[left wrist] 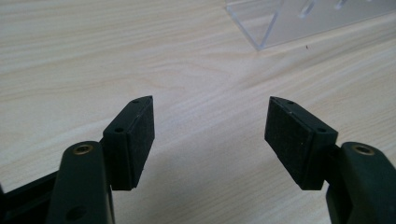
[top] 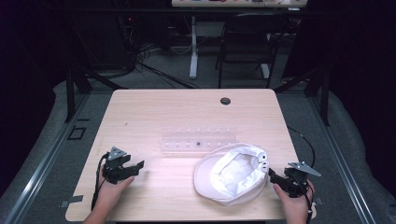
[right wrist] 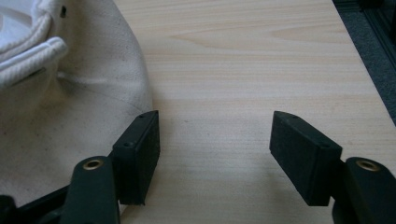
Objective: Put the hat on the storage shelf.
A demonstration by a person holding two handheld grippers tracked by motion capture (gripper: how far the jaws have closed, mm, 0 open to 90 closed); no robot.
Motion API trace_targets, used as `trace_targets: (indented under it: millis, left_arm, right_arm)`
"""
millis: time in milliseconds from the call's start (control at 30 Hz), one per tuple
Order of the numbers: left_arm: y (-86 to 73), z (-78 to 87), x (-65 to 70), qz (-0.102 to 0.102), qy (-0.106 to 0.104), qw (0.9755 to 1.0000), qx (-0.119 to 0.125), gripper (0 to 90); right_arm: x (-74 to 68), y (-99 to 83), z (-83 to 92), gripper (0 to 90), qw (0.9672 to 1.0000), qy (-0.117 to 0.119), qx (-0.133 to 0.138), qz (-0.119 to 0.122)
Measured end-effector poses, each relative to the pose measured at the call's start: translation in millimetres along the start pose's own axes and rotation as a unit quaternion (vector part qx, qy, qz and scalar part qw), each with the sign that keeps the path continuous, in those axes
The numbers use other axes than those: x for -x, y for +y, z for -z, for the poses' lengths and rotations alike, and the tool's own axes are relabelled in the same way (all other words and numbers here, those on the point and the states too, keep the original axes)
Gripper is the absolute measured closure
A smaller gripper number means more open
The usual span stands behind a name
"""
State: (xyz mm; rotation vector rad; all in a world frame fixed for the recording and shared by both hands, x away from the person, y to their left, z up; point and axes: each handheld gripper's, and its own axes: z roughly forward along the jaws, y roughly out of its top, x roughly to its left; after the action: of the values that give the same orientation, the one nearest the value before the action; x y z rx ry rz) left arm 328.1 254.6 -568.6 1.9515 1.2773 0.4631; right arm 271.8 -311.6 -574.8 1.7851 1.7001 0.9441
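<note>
A white cap (top: 232, 173) is lying upside down near the front right corner of the tabletop (top: 159, 112), its hollow crown facing up and its brim pointing toward the front left. A clear acrylic rack (top: 198, 139) is standing just behind it, near the middle of the tabletop.

The right gripper (top: 272, 174) is resting at the right edge of the tabletop, just beside the cap's back rim, with its jaws spread wide and nothing between them. In the right gripper view the cap's fabric (right wrist: 70, 107) is lying against the outer side of one jaw, while only bare wood is showing in the gap.

The left gripper (top: 136, 166) is sitting near the front left corner, well apart from the cap, and is likewise released and empty; the left gripper view is looking over bare wood toward one end of the rack (left wrist: 299, 18).

Judged risks: because the fabric is lying outside the right gripper's gap rather than inside it, a closing now would probably be pinching air or nudging the soft crown sideways. A one-sided grasp on the limp rim is likely to be letting the cap fold or flip. A push toward the rear could be sliding the cap into the light rack and shifting it.
</note>
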Motion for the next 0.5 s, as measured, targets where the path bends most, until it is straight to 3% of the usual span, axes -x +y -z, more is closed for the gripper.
trace_targets:
  millis: [167, 267, 500]
  left_arm:
    - [1.4, 3.5, -2.2, 0.016, -0.005, 0.9998, 0.014, 37.4]
    - [1.1, 3.2, -2.7, 0.022, -0.011, 0.9996, 0.012, 38.5]
    - [1.0, 0.7, 1.1, 0.005, 0.004, 1.0, -0.004, 35.8]
  right_arm:
    - [-0.3, 4.0, 2.7, 32.7, 0.9997, 0.001, -0.02, 0.017]
    - [-2.2, 9.6, 6.4, 32.7, 0.9989, -0.013, -0.026, 0.036]
    - [-2.8, 20.5, 13.6, 34.2, 0.9971, -0.01, -0.052, 0.054]
